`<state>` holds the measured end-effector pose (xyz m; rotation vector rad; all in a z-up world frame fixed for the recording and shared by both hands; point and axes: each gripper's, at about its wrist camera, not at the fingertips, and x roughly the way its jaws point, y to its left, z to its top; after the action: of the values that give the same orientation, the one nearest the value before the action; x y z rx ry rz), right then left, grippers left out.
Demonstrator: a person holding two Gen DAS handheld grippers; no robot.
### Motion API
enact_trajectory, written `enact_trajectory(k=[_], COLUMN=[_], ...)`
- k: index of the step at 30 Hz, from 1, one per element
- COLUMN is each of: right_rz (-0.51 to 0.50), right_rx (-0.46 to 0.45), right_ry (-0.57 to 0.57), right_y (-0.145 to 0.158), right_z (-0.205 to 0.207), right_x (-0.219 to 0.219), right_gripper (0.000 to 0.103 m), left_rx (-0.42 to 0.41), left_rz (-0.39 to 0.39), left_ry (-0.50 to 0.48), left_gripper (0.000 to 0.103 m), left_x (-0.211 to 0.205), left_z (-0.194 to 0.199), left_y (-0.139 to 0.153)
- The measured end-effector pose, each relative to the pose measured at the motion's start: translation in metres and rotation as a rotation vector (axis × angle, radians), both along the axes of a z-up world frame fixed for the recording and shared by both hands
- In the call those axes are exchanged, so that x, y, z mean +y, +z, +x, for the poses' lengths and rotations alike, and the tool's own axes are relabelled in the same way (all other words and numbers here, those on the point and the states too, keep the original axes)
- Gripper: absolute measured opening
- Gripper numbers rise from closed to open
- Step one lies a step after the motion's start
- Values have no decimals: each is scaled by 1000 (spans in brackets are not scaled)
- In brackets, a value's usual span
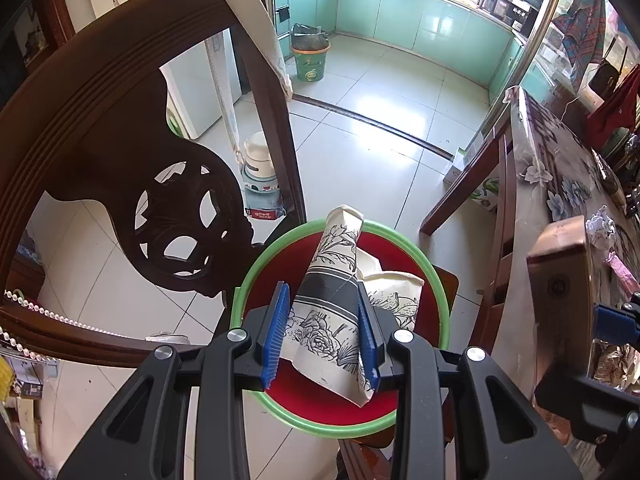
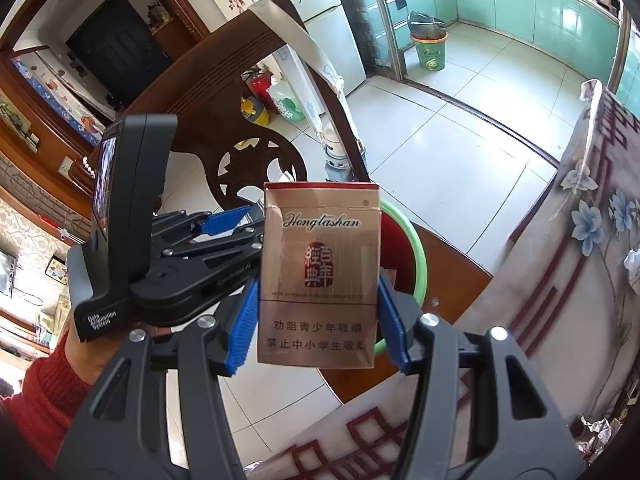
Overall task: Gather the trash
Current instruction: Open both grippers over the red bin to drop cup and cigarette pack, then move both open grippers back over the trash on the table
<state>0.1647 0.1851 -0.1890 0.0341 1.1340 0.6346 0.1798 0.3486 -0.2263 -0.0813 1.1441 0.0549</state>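
My left gripper (image 1: 326, 332) is over a red bin with a green rim (image 1: 256, 276) that stands on a wooden chair seat. A crushed floral paper cup (image 1: 332, 300) lies between its blue pads, touching the right pad; a gap shows at the left pad. A second crushed cup (image 1: 396, 292) lies in the bin. My right gripper (image 2: 318, 320) is shut on a gold Hongtashan cigarette pack (image 2: 320, 272), held upright just in front of the bin (image 2: 416, 256). The left gripper also shows in the right wrist view (image 2: 224, 218). The pack's edge shows in the left view (image 1: 560, 276).
A carved dark chair back (image 1: 120, 128) rises left of the bin. A table with a floral cloth (image 2: 580, 240) stands to the right, with crumpled paper (image 1: 600, 226) on it. A green waste bin (image 1: 310, 60) stands far off in the kitchen. Tiled floor lies between.
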Motion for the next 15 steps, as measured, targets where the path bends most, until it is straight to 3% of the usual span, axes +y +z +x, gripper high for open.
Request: enact_trajectory(k=[7,8,10,15], right_rz=[7,7,6,-18], right_rx=[-6,-12,-19,-43], right_ry=[3,1,-12,-7], right_y=[-2,-3,-2,5], right_z=[-1,-1,0,-10], right_x=[2,2,2,-5], right_gripper=[56,63,69,69], left_rx=[11,9,-2,-32], left_rz=[3,6,17,19], left_ry=[13,15,22,20], left_gripper=[31,33,54,56], left_x=[7,8,9,8], left_z=[2,2,2,0], left_y=[-3,-3,0,13])
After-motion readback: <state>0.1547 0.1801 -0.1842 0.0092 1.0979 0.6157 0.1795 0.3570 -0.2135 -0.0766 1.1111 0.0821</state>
